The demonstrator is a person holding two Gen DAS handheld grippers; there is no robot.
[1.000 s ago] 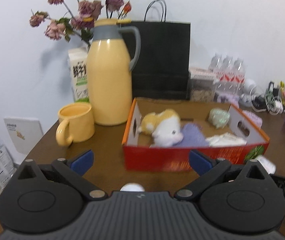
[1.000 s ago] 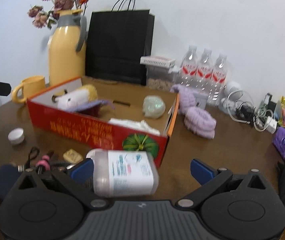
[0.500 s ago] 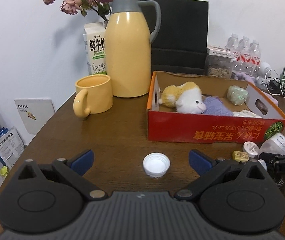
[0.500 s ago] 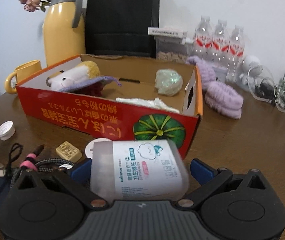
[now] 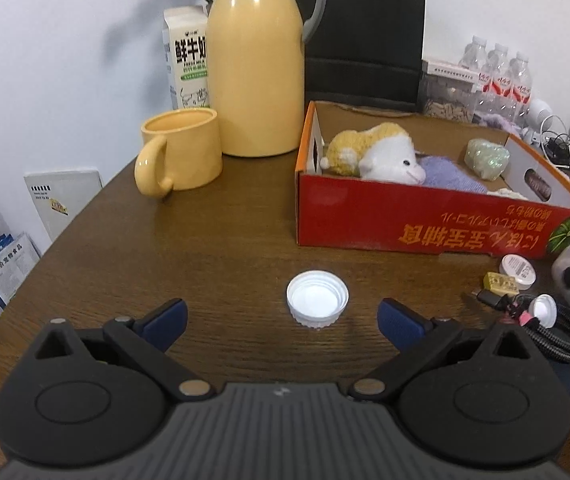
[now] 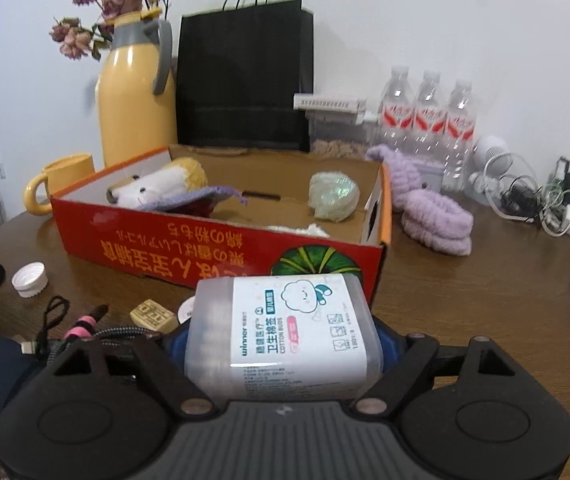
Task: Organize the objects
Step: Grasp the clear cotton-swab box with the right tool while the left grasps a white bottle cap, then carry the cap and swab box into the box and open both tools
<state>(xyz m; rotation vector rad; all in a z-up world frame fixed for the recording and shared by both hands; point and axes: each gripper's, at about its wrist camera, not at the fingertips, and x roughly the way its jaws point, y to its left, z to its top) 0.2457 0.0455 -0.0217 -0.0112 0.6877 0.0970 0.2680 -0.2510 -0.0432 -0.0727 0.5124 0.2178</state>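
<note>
My right gripper [image 6: 281,340] is shut on a clear cotton-bud box [image 6: 285,328] with a white label, held just in front of the red cardboard box [image 6: 205,248]. That red box [image 5: 425,224] holds a plush toy [image 5: 377,152], a purple cloth and a pale green bundle [image 6: 335,196]. My left gripper [image 5: 283,316] is open and empty, low over the table, with a white bottle cap [image 5: 317,299] lying between and just beyond its fingertips. The cap also shows in the right wrist view [image 6: 30,279].
A yellow mug [image 5: 179,156], yellow thermos [image 5: 255,60], milk carton and black bag [image 6: 245,76] stand behind. Cables [image 5: 549,324], a small yellow block [image 6: 153,314], a small round jar [image 5: 519,270], purple bands [image 6: 437,224] and water bottles [image 6: 429,112] are to the right.
The right gripper closed on the cotton-bud box and lifted it. The left gripper moved back and down, bringing the white cap between its fingertips.
</note>
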